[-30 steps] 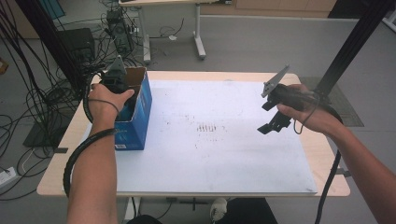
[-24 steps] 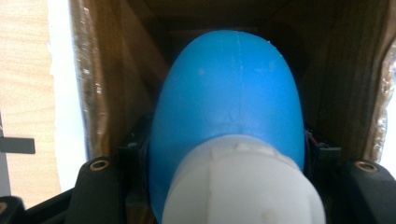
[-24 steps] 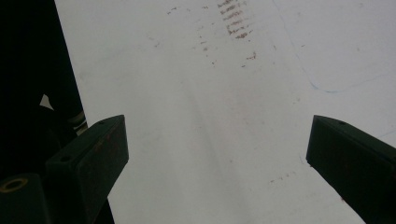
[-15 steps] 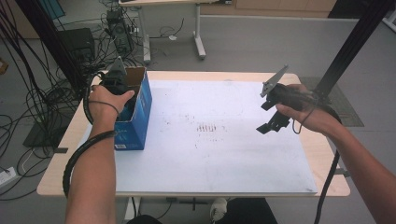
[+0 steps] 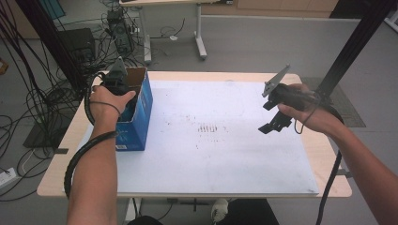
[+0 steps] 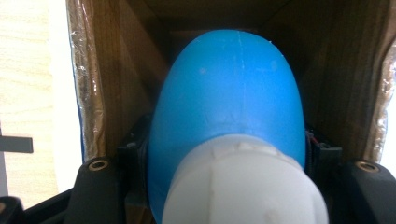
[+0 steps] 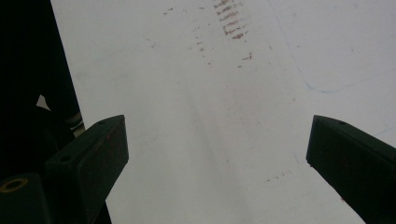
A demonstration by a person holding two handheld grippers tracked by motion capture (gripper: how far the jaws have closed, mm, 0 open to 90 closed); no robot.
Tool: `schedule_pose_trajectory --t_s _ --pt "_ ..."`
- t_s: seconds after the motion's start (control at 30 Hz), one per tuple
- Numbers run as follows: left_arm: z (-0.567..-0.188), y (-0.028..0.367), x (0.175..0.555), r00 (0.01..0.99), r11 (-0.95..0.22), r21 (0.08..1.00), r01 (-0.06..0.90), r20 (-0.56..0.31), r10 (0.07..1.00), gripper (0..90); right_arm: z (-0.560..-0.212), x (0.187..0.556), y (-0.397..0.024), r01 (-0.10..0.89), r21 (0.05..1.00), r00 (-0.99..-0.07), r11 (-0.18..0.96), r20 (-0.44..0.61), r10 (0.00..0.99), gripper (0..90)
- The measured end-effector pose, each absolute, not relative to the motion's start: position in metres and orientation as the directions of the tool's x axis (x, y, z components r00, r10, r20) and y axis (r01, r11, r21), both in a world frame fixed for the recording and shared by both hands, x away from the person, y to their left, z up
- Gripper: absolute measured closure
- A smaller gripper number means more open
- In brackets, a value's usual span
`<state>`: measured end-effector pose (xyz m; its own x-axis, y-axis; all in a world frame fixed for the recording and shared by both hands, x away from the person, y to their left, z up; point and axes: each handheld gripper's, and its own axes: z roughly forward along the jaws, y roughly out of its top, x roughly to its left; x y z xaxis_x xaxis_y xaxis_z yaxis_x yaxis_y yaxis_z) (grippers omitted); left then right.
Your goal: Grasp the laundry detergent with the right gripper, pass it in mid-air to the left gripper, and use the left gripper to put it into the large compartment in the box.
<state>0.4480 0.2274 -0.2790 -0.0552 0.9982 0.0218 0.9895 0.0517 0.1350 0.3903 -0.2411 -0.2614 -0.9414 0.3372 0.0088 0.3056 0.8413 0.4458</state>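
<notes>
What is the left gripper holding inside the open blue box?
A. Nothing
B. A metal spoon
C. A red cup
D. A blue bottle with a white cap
D: in the left gripper view, the left gripper is shut on a blue bottle with a white cap, inside the blue box.

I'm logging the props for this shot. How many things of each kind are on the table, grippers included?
Blue boxes: 1
Blue bottles with white cap: 1
White mats: 1
Grippers: 2, the left gripper shut on the bottle inside the box, the right gripper open
Total: 5
</notes>
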Motion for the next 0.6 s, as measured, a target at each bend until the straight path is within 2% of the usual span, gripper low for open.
schedule_pose_trajectory --t_s 0.6 --pt "-0.2792 0.2269 0.4485 -0.060 0.057 0.132 0.990 0.021 0.998 36.0 -0.2623 0.3912 -0.2359 0.295 0.438 -0.945 0.849 0.004 0.326 5.9"
